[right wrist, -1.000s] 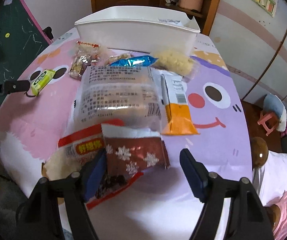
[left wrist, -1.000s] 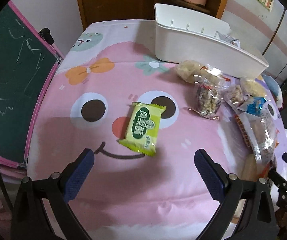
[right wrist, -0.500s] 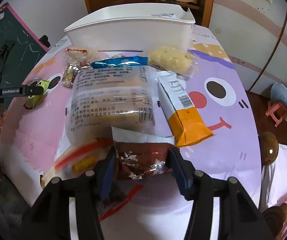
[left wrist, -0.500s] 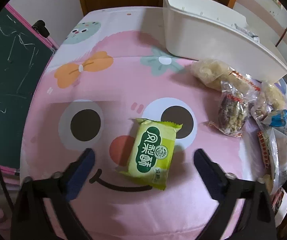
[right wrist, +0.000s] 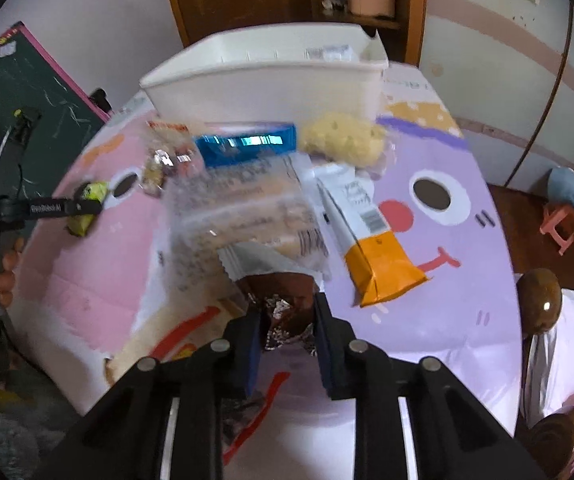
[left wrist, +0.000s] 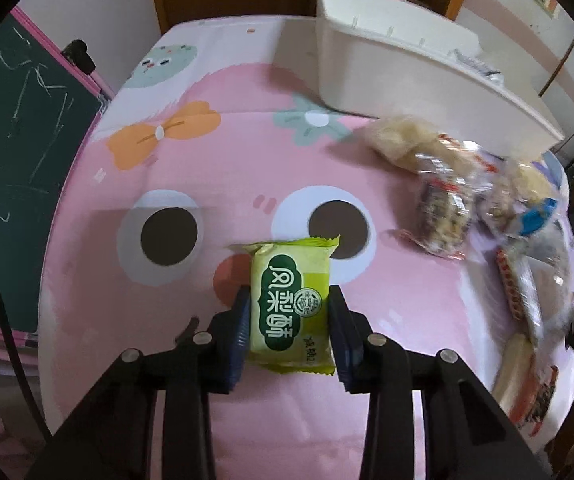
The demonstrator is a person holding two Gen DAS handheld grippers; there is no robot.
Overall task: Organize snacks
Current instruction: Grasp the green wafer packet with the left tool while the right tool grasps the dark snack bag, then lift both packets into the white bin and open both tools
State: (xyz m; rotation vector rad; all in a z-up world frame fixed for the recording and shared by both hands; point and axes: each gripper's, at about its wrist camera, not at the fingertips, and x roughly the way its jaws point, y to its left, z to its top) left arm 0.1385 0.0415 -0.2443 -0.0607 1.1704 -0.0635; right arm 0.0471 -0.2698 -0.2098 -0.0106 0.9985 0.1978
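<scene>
A green-yellow snack packet (left wrist: 293, 272) lies on the pink cartoon tablecloth (left wrist: 167, 140). My left gripper (left wrist: 289, 296) is closing on it, and the blue pads press both long sides. The same packet (right wrist: 87, 192) and left gripper (right wrist: 67, 208) show at the left of the right wrist view. A brown foil packet with snowflakes (right wrist: 279, 284) sits at the near end of the snack pile. My right gripper (right wrist: 287, 308) is closing on it, its pads squeezing the crumpled foil. A white bin (left wrist: 387, 68) (right wrist: 263, 92) stands at the far side of the table.
The pile holds a clear bag of cakes (right wrist: 239, 208), an orange-and-white packet (right wrist: 375, 256), a blue packet (right wrist: 243, 144), a pale puffed snack (right wrist: 339, 138) and a nut bag (right wrist: 163, 160). A chalkboard (left wrist: 15, 140) lines the left table edge. A red-striped packet (right wrist: 183, 328) lies under the brown one.
Both grippers went from wide open to closed on their packets. The left one moved in over the green packet; the right one drew its pads in on the brown foil packet.
</scene>
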